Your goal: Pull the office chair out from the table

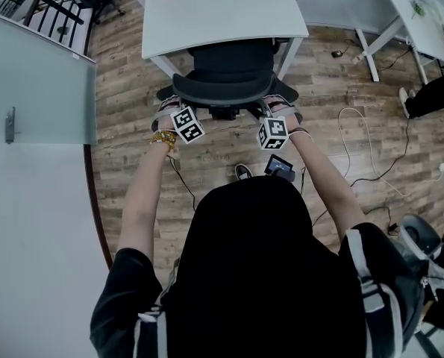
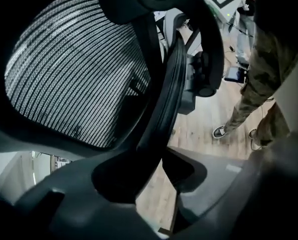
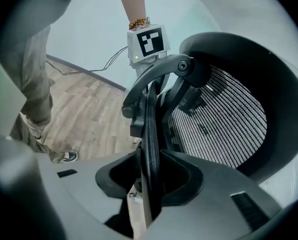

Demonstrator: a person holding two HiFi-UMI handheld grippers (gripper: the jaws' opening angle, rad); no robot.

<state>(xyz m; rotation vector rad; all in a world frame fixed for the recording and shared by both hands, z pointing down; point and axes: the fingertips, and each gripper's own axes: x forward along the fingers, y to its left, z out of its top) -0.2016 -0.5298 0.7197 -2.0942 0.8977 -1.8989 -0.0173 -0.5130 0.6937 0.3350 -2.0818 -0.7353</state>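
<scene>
The office chair (image 1: 229,73) is found at 12 o'clock in the head view. Its seat is tucked under the near edge of the white table (image 1: 222,10) and its backrest is turned toward the person. It hasn't been pulled out yet, by the looks of it.

The backrest rim (image 3: 150,134) is taken near both ends, presumably so the chair can be dragged straight back without being twisted round. The left gripper (image 2: 156,169) is set at roughly 11 o'clock and the right gripper (image 3: 150,176) at roughly 1 o'clock. Both are angled down over the top edge, probably because that thin rim is the easiest part to fit between jaws like these.

Grip check: on the right, the rim looks pinched, with pads pressed against both faces. On the left, the rim is straddled, but a sliver of floor can be seen beside it. That claw is judged released rather than clenched.

Counted up:
- one chair
- two grippers
- two marker cubes (image 1: 186,124), one per gripper
- two white tables, with the second table (image 1: 419,21) at 2 o'clock, well apart
- one beaded bracelet (image 1: 162,136) on the left wrist
- one white cable (image 1: 356,125) looped on the floor at 3 o'clock
</scene>
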